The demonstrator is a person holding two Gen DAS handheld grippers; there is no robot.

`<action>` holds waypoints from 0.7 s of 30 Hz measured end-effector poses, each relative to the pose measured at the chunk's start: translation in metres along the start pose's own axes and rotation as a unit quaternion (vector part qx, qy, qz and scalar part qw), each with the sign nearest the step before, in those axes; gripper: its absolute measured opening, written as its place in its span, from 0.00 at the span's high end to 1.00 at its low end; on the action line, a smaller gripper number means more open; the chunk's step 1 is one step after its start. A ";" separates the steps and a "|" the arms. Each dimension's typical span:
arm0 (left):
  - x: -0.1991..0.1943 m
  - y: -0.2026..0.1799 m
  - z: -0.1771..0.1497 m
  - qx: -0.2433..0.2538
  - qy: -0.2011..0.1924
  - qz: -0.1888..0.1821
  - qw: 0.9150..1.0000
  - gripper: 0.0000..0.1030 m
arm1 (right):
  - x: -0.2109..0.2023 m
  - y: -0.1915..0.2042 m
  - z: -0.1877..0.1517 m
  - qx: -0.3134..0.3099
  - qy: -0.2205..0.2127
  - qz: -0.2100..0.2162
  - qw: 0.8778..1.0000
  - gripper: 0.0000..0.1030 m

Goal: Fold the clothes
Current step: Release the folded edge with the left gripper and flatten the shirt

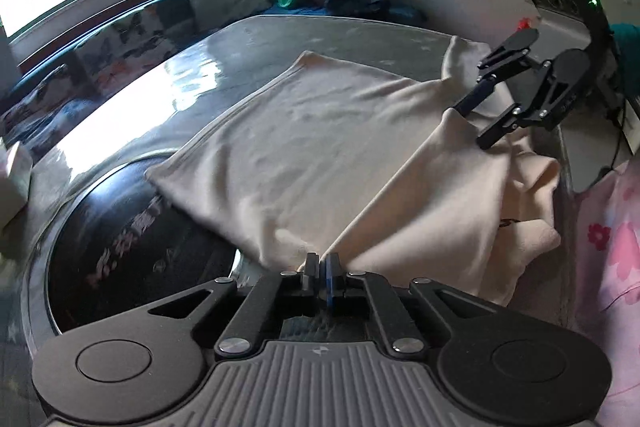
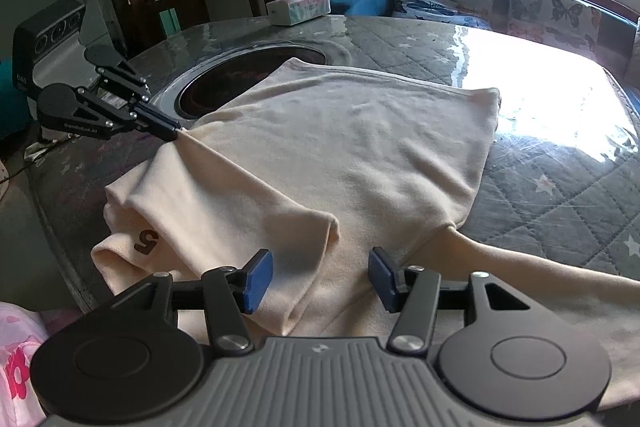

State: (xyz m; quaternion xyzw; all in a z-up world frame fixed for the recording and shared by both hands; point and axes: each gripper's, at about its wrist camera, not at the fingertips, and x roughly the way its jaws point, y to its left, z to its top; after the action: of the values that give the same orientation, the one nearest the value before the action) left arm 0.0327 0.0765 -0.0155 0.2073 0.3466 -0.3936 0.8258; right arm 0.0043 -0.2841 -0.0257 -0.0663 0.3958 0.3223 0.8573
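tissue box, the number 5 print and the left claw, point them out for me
tissue box [image 2: 298, 6], right wrist view, on its front face
number 5 print [image 2: 146, 239], right wrist view, on the dark digit
left claw [image 1: 322, 261], left wrist view, between its shut tips pinching the cream garment [image 1: 304, 131]

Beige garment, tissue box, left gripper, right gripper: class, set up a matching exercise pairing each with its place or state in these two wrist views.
Column one:
1. beige garment
2. tissue box
3. left gripper
4. right gripper

Column two:
A. jaws apart above cloth
B. at the table's far edge
C. spread across the table
D. jaws pinched on a fold

Pairs: 1-C, 2-B, 3-D, 4-A
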 end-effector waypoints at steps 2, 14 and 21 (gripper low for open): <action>-0.002 -0.002 0.002 -0.003 -0.008 0.007 1.000 0.95 | -0.001 0.000 0.001 0.000 -0.002 -0.001 1.000 0.48; 0.002 -0.056 0.004 -0.060 -0.038 -0.002 0.997 0.93 | 0.010 0.018 0.010 -0.052 -0.026 0.012 0.998 0.66; -0.007 -0.068 -0.015 -0.092 -0.035 0.016 0.995 0.85 | -0.005 0.027 0.005 -0.077 -0.033 0.015 0.996 0.67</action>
State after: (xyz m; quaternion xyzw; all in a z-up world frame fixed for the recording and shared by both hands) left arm -0.0306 0.0480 -0.0253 0.1221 0.3488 -0.3537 0.8593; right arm -0.0111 -0.2637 -0.0149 -0.1159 0.3420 0.3669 0.8573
